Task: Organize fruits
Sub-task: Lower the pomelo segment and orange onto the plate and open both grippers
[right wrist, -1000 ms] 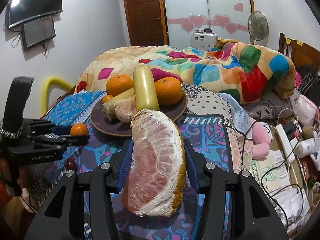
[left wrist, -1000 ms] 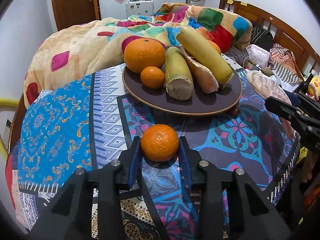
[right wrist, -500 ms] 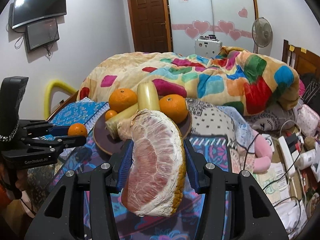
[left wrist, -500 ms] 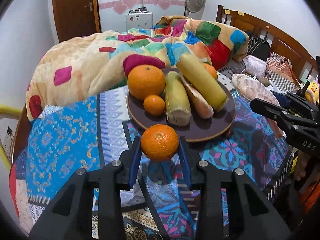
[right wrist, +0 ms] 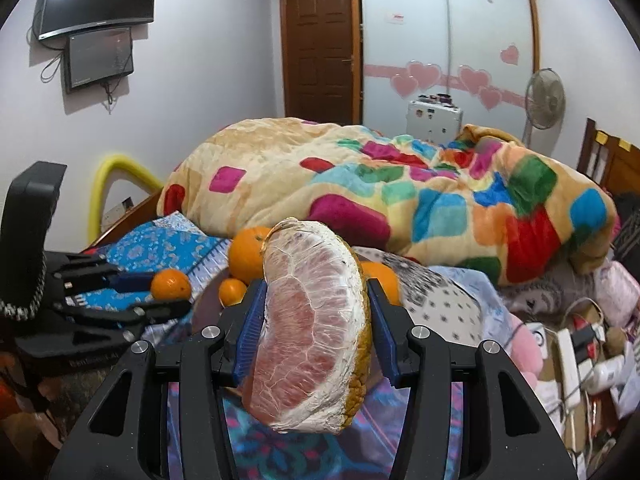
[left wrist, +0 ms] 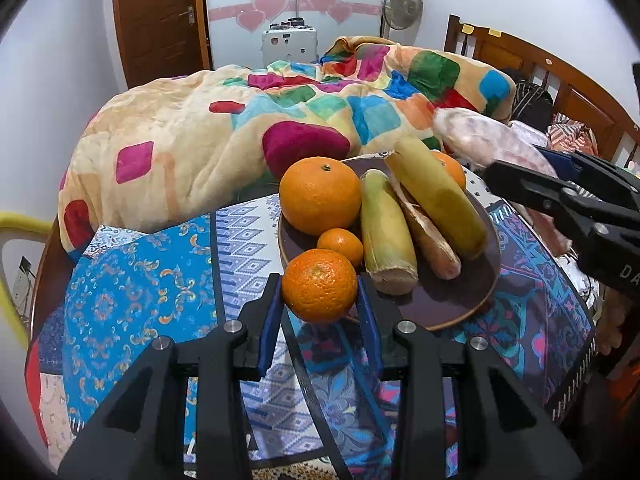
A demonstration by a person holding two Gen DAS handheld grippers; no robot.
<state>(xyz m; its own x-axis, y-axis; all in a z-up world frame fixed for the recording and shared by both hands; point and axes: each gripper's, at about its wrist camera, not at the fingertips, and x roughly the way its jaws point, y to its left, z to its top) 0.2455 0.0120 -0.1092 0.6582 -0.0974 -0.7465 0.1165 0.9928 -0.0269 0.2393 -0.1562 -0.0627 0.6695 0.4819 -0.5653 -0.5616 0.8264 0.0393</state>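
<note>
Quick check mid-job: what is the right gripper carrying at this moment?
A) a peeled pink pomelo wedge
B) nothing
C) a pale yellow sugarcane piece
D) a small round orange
A: in the right wrist view the right gripper has its blue pads pressed on both sides of the peeled pink pomelo wedge; the small round orange sits in the left gripper.

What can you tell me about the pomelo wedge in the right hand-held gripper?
The pomelo wedge is a big peeled segment: pale pink flesh under white veined membrane, with a strip of yellow-brown rind along its right edge. It stands roughly upright, tip up and leaning slightly left. The right hand-held gripper clamps it between blue pads on both flanks, clear of the patterned tablecloth. In the left wrist view it shows blurred beyond the plate of fruit.
</note>
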